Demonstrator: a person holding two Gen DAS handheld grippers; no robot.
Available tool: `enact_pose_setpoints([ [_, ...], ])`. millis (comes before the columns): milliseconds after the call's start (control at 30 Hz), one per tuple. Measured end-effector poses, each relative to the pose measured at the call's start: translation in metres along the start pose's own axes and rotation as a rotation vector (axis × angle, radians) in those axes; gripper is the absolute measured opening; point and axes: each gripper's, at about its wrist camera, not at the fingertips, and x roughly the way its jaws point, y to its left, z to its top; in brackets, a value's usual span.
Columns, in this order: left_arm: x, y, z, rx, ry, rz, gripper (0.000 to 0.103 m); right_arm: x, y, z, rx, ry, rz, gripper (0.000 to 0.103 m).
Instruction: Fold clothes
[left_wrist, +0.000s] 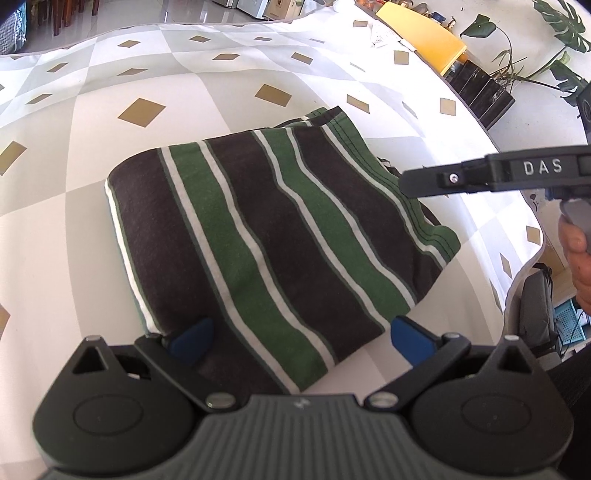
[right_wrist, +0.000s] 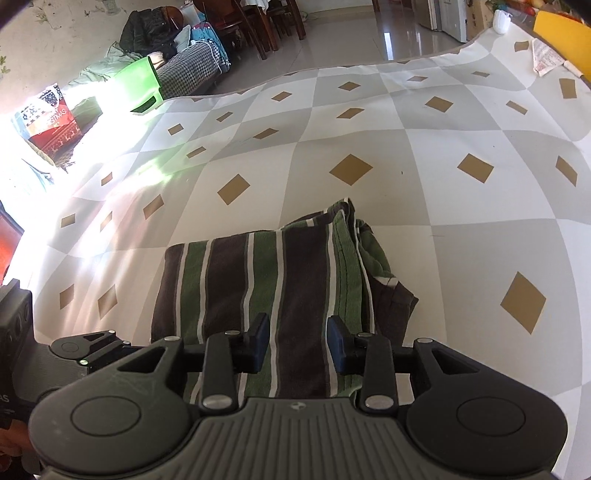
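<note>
A striped garment (left_wrist: 273, 236) in dark brown, green and white lies folded into a compact rectangle on the checked tablecloth (left_wrist: 74, 229). My left gripper (left_wrist: 301, 341) is open wide, its blue pads (left_wrist: 192, 341) straddling the garment's near edge, holding nothing. My right gripper (right_wrist: 297, 345) is open and empty, just above the near part of the folded garment (right_wrist: 280, 288); loose layers stick out at its right side. The right gripper also shows in the left wrist view (left_wrist: 491, 173), hovering at the garment's right edge.
The tablecloth (right_wrist: 443, 177) has grey and white squares with tan diamonds. A yellow box (left_wrist: 424, 37), dark holder (left_wrist: 480, 96) and plants stand past the table's far right edge. Chairs, bags and a green bin (right_wrist: 142, 85) stand on the floor beyond.
</note>
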Motion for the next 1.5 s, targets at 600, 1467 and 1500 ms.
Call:
enact_pose_setpoints([
  [600, -0.001, 0.002, 0.0, 0.028, -0.014, 0.061, 0.103, 0.009, -0.009, -0.038, 0.19, 0.141, -0.028, 0.033],
  [1467, -0.004, 0.008, -0.003, 0.025, -0.023, 0.091, 0.103, 0.024, 0.011, -0.011, 0.156, 0.044, -0.241, 0.046],
  [1500, -0.004, 0.009, -0.003, 0.022, -0.023, 0.093, 0.103, 0.028, 0.011, -0.012, 0.162, 0.053, -0.239, 0.046],
])
